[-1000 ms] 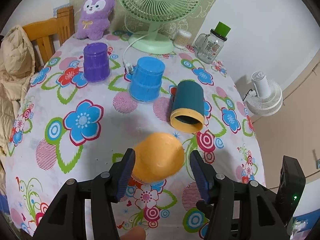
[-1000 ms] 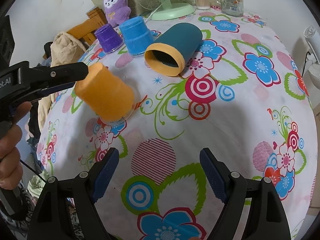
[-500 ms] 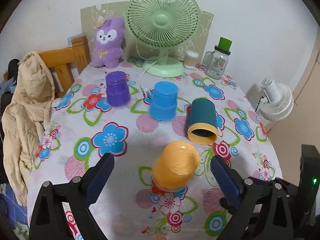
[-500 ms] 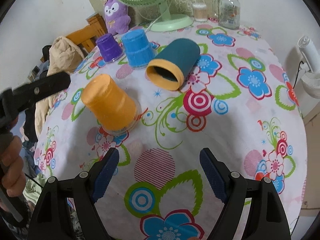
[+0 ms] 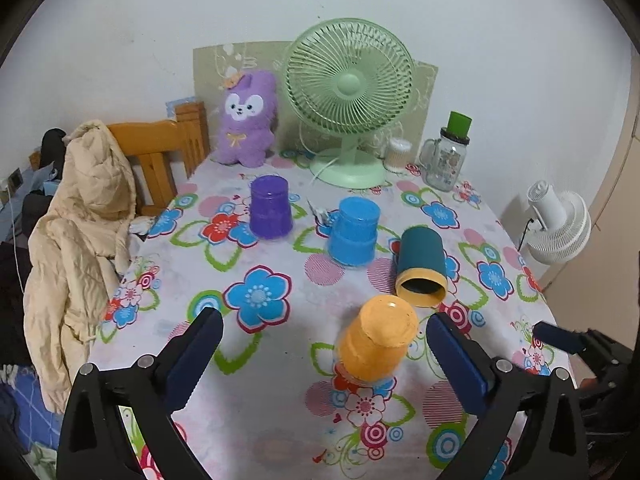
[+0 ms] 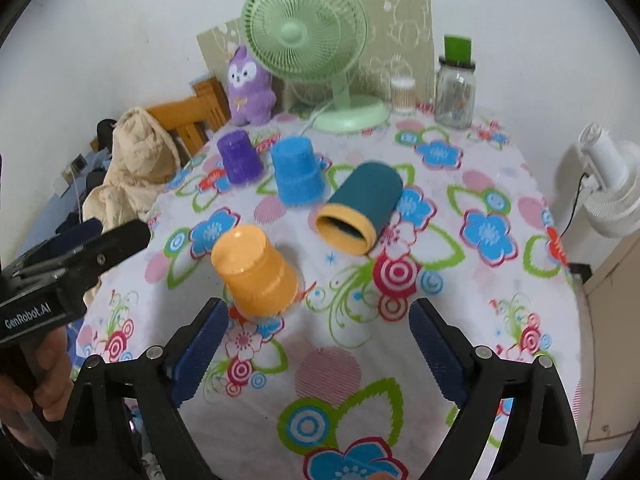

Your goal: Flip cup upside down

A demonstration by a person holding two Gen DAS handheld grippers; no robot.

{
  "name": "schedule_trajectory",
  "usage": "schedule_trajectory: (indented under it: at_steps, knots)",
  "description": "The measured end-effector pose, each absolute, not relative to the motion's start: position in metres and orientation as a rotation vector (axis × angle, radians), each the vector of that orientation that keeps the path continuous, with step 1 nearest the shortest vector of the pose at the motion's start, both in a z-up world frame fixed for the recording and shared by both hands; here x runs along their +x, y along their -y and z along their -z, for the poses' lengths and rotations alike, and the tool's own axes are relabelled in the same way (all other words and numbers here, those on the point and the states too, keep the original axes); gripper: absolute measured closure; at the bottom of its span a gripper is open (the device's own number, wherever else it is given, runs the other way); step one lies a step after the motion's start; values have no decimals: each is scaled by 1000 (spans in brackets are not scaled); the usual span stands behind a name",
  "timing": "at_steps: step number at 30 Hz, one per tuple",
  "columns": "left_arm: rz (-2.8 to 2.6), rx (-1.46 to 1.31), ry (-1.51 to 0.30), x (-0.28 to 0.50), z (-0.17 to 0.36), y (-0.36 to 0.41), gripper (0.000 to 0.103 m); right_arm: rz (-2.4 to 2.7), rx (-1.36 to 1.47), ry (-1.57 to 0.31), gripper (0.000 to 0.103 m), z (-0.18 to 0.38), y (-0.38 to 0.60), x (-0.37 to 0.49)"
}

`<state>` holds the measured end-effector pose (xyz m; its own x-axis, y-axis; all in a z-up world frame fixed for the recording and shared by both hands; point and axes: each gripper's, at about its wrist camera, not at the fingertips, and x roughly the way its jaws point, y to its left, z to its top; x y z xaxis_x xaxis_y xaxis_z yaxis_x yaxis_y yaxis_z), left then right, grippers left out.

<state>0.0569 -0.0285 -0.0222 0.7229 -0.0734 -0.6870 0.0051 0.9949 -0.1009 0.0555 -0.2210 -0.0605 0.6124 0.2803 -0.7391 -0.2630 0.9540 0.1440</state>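
Note:
An orange cup stands upside down on the floral tablecloth, also in the right wrist view. A teal cup with a yellow rim lies on its side behind it, mouth toward me. A blue cup and a purple cup stand upside down further back. My left gripper is open and empty, pulled back from the orange cup. My right gripper is open and empty, near the table's front edge.
A green fan, purple plush toy, glass jar with green lid and small white container stand at the table's back. A wooden chair with a beige coat is left. A white fan is right.
My left gripper opened, let go of the orange cup upside down on the cloth, and drew back and up. My right gripper rose slightly.

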Motion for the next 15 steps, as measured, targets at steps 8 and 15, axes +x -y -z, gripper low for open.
schedule_trajectory:
  at_steps: [8,15]
  knots:
    - [52,-83,-707,35,11,23,0,-283,-43,-793,10,41,204,37]
    - [63,-85,-681,19,8,16,0,-274,-89,-769,8,35,188,24]
